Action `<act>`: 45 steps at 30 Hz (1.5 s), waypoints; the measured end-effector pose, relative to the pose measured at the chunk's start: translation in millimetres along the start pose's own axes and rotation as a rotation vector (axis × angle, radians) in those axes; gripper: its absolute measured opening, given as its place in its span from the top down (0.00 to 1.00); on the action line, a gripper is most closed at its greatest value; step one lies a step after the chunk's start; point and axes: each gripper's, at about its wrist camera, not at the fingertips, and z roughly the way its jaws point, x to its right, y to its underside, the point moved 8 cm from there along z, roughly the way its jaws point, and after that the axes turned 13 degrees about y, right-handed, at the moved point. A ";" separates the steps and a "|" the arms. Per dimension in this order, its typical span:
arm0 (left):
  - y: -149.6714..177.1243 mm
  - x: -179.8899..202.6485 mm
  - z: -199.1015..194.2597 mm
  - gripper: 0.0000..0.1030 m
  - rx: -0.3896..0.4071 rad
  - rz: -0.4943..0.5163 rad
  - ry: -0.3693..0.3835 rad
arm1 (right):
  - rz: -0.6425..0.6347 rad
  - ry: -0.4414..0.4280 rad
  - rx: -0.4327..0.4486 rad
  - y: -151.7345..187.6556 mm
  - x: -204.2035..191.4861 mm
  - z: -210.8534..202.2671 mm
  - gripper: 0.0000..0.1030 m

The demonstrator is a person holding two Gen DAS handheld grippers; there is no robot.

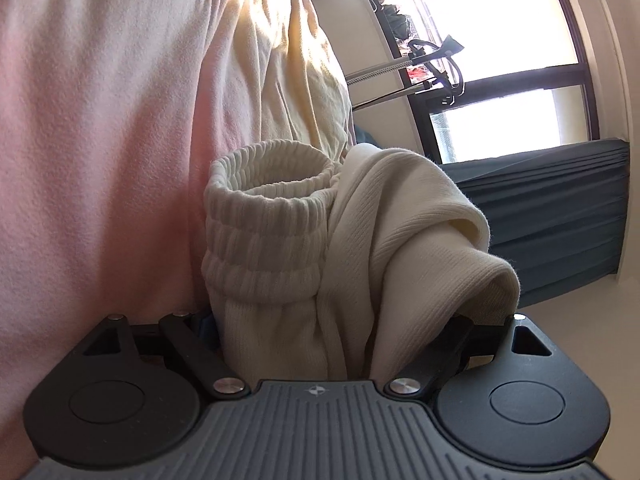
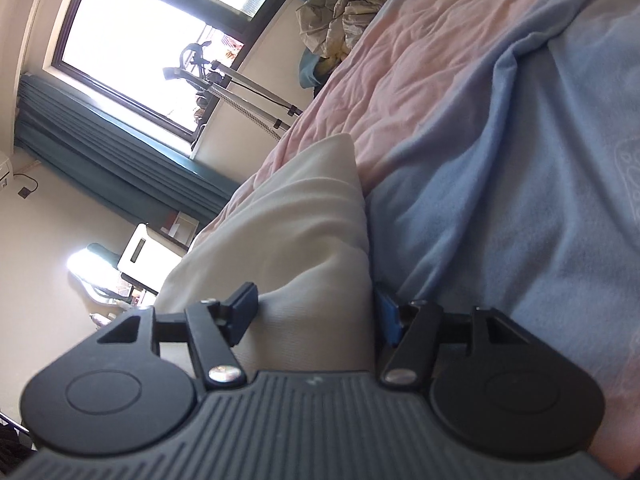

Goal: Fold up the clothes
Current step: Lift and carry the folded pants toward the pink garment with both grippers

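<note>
Currently cream garment [image 1: 360,248] bunched between spread left gripper [image 1: 332,320] jaws, ribbed cuff [image 1: 272,184] upright against pink bedsheet [image 1: 100,120]. Right gripper [image 2: 316,312] jaws parted around white cloth [image 2: 304,220], grip uncertain.

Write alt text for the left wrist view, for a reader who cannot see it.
A cream ribbed knit garment, its rolled cuff standing open, fills the wide gap of the left gripper. A pale pink bedcover lies to the left in the picture; a bright window and a teal curtain are to the right.
</note>
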 end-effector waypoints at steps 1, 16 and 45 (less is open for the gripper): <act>0.4 0.8 2.6 0.16 -0.012 0.013 0.003 | -0.007 0.003 -0.002 -1.8 -2.1 3.9 0.38; -13.9 -3.2 23.3 0.16 -0.100 -0.064 0.088 | -0.085 0.110 0.075 -1.4 -15.0 28.2 0.35; -30.5 -0.8 30.1 0.53 -0.167 0.012 0.132 | -0.296 0.340 0.222 13.9 -49.0 28.3 0.60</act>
